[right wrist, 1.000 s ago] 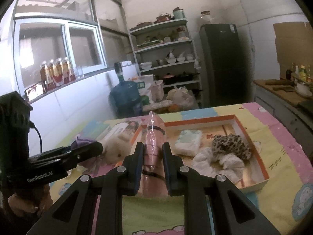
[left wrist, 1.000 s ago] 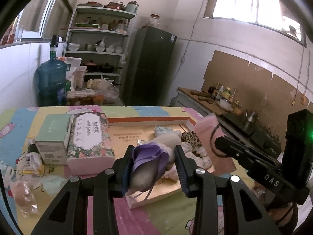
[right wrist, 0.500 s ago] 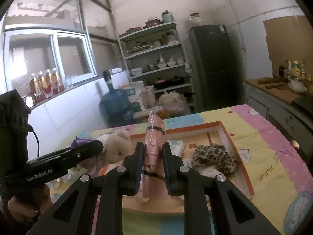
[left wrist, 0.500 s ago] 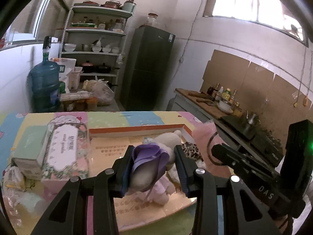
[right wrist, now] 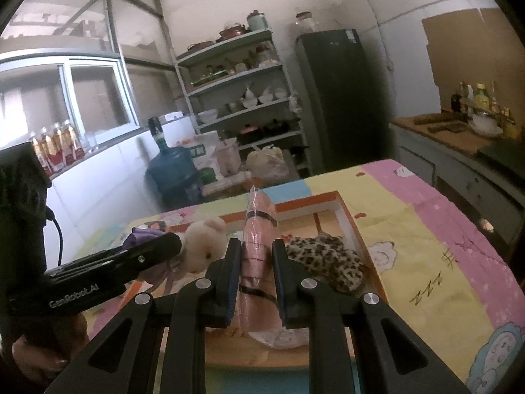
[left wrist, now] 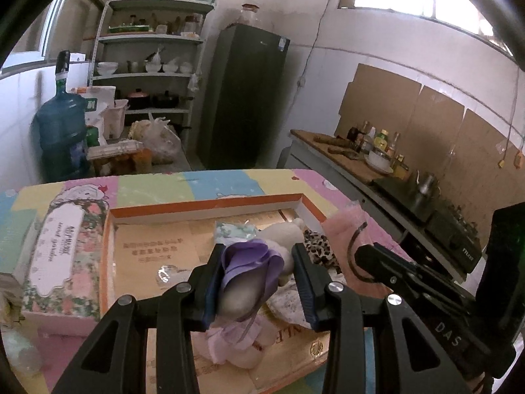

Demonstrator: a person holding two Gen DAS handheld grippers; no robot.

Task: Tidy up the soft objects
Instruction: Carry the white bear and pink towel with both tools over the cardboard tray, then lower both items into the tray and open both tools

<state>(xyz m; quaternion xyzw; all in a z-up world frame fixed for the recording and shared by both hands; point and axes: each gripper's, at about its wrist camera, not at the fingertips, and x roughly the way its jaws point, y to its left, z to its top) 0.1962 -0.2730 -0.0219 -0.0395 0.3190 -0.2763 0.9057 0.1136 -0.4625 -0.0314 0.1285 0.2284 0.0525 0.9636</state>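
My left gripper (left wrist: 257, 269) is shut on a plush toy with a purple dress (left wrist: 249, 274) and holds it over the orange-rimmed cardboard tray (left wrist: 203, 205). The toy's cream head shows in the right wrist view (right wrist: 205, 241). My right gripper (right wrist: 256, 259) is shut on a rolled pink cloth in a clear wrap (right wrist: 259, 229), upright over the tray's (right wrist: 352, 226) near side. It also shows in the left wrist view (left wrist: 344, 229). A leopard-print scrunchie (right wrist: 328, 257) and a white cloth (left wrist: 285, 302) lie in the tray.
A floral tissue box (left wrist: 65, 249) stands left of the tray on the pastel tablecloth (right wrist: 426, 246). A small pale packet (left wrist: 234, 229) lies in the tray. Shelves, a dark fridge (left wrist: 246, 98) and a water jug (left wrist: 60, 124) stand behind the table.
Both grippers have moved forward over the tray with their loads. The plush toy now hangs above the tray's middle, and the pink roll is next to the scrunchie.
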